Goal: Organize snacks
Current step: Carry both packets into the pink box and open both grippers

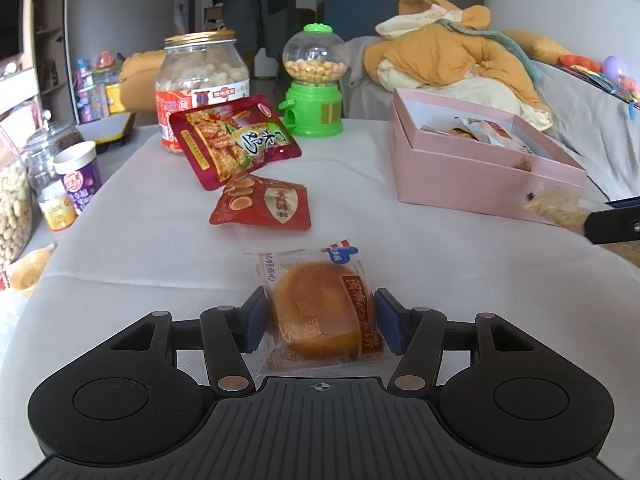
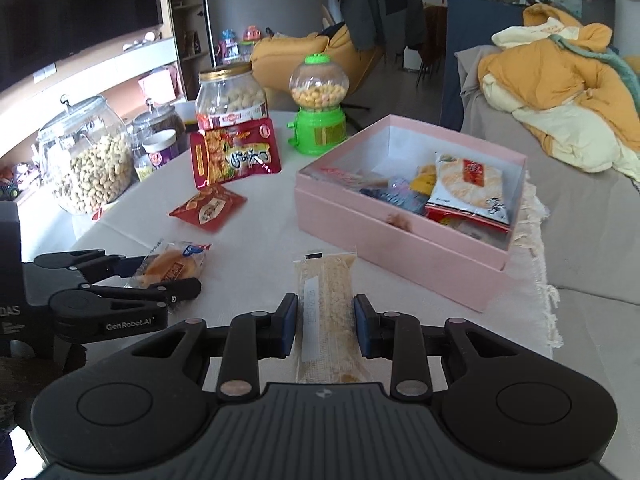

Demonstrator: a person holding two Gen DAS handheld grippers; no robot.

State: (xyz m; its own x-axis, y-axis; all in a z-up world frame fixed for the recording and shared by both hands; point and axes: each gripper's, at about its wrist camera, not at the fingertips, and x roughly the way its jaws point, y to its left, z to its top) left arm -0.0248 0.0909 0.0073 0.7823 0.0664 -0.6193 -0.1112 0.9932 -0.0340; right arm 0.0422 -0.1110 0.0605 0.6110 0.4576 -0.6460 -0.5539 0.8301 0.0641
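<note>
My left tongs (image 1: 322, 320) clamp a round golden pastry in a clear wrapper (image 1: 320, 310), blue pads pressed to both its sides, low over the white tablecloth (image 1: 140, 248). My right tongs (image 2: 325, 326) stand narrow, gripping a long pale bar in its clear wrapper (image 2: 326, 312), its far end pointing toward the open pink box (image 2: 400, 240), which already has packets inside. Beyond the pastry lie two red snack bags (image 1: 262, 206), then a nut jar (image 1: 200, 80) and a green candy dispenser (image 1: 314, 84).
</note>
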